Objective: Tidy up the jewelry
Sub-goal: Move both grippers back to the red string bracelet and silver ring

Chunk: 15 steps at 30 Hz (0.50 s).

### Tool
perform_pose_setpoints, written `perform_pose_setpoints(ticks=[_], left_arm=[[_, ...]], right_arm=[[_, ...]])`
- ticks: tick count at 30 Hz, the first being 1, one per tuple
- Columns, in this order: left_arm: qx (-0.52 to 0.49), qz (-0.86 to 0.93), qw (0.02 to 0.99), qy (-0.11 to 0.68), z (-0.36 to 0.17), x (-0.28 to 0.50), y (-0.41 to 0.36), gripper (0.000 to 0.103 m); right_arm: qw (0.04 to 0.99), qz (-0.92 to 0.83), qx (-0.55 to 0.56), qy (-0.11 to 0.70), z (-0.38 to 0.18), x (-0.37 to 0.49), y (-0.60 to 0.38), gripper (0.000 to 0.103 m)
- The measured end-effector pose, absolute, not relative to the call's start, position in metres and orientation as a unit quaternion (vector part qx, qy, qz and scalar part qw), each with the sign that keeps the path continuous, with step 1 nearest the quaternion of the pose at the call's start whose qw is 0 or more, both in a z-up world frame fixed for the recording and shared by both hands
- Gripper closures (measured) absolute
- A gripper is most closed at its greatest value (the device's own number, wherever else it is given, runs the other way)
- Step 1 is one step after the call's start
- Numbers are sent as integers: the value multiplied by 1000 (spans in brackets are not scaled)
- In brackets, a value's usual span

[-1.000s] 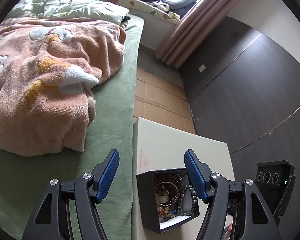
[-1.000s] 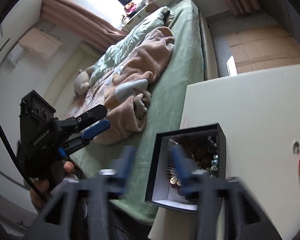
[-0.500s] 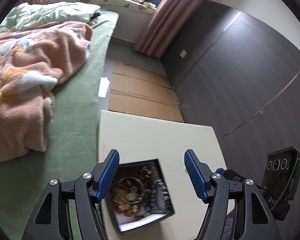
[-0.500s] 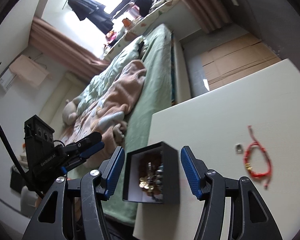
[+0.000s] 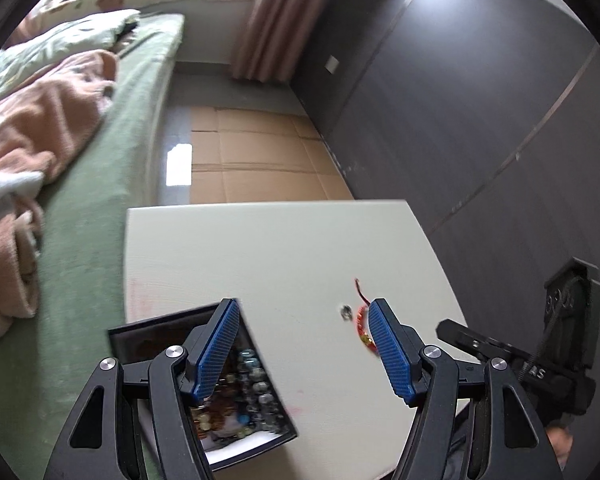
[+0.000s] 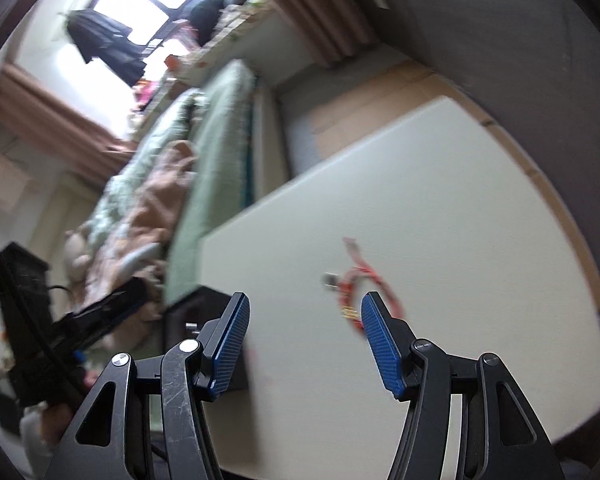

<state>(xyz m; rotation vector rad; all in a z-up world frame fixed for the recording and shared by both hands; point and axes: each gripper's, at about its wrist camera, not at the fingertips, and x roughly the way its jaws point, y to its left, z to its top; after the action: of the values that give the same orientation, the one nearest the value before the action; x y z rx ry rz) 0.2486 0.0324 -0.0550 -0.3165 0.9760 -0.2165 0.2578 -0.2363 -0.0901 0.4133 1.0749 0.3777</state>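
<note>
Left wrist view: box of beads sits under the left gripper's left finger, bracelet just beside its right finger — jaws wide, empty. Right gripper likewise gapes, holding nothing, bracelet just ahead between the pads. Small ring lies beside the red cord on the white table, a bed at left.

Two matte black handheld grippers, the left gripper and right gripper, carry ribbed blue finger pads, silver pivot screws and triangular cut-outs; a black cable trails from the left unit's boxy housing, scuffs marking one arm
</note>
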Motion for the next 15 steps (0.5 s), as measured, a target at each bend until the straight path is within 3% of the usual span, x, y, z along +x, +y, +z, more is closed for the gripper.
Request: perform_pose_setpoints(ticks=[5,15], left_arm=[[-112,-116,859,486,-62,263,4,35],[-46,-119,822,555,-94,298,-47,64]], right_arm=[[816,151,193,523,-104,265,-255,44],[814,138,217,521,-109,265,-288,44]])
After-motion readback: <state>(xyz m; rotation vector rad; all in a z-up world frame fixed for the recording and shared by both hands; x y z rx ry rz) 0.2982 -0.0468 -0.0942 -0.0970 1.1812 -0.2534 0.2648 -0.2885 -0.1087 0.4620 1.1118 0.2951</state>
